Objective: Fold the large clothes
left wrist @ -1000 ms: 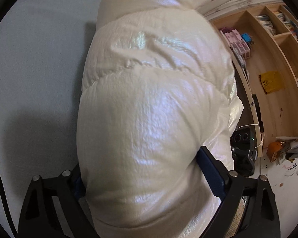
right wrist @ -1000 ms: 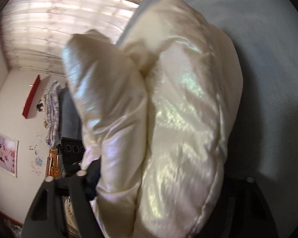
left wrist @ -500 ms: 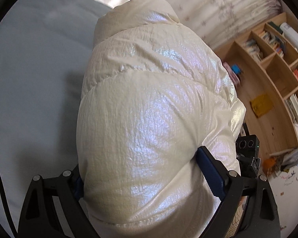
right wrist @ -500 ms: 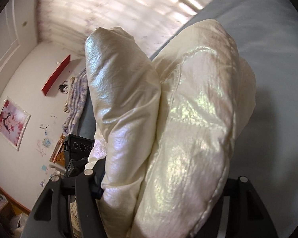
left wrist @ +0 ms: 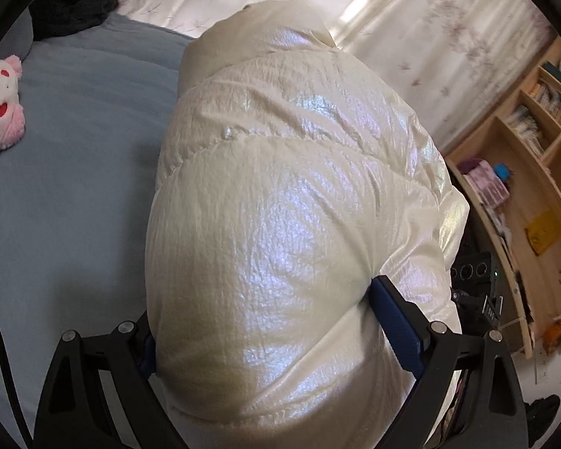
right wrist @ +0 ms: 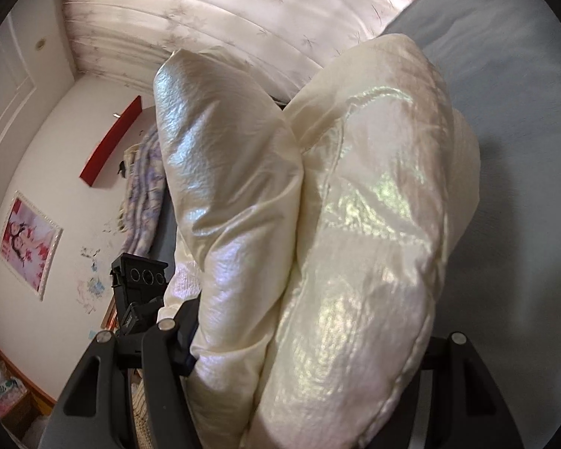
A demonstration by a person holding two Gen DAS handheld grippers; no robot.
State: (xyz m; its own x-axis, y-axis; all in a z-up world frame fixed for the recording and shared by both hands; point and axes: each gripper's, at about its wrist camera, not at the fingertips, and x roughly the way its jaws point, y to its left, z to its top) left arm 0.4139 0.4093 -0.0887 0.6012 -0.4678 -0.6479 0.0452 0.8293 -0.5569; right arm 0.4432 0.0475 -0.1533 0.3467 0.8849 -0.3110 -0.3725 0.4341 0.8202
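Gripping the jacket (left wrist: pixel 280 224) above the bed (left wrist: pixel 74 187).
Left gripper (left wrist: pixel 265 321) and right gripper (right wrist: pixel 310 340) each clamp its puffy folds.

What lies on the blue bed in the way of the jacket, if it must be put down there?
Nothing visible under the jacket: the bed beside it is bare. Only a plush toy lies far off at the left edge of the left view. Both tools grip the jacket.
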